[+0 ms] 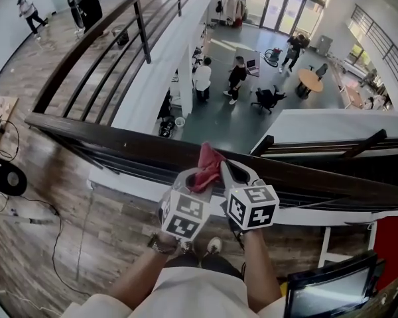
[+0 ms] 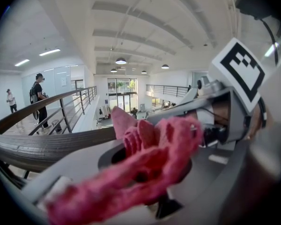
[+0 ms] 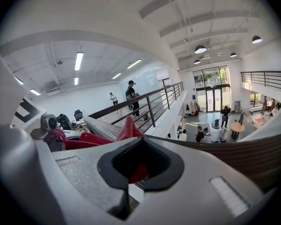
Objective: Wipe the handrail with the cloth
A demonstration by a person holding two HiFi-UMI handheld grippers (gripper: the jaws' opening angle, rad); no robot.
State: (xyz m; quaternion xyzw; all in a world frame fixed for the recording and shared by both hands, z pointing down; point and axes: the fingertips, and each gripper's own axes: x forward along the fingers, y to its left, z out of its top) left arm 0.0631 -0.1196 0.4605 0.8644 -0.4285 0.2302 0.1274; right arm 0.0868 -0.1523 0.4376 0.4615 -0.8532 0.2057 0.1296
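- The cloth (image 1: 206, 166), pink-red and bunched, sits just below centre in the head view, at about 6 o'clock. It lies over the top of the handrail (image 1: 106, 136), with one corner standing up toward 12.
- No view settles whether the cloth presses on the rail or only rides just above it.
- The left gripper (image 1: 195, 177) is clamped on the cloth. In its own view the fabric is wadded through the closed jaws and spills toward 7 o'clock.
- The right gripper (image 1: 227, 172) sits just beside it at 3 o'clock. Its jaws are closed, and red fabric shows in the padded opening between them, so it seems to nip the cloth's other end.
- The handrail is a dark band running from 9 o'clock to about 4 o'clock. A second rail branches off toward 11.
- Progress, as a judgement: the cloth is gripped and brought to the rail, so the set-up is done. No cleaned stretch shows, and long runs of rail lie on both sides, so nearly all the wiping seems left.
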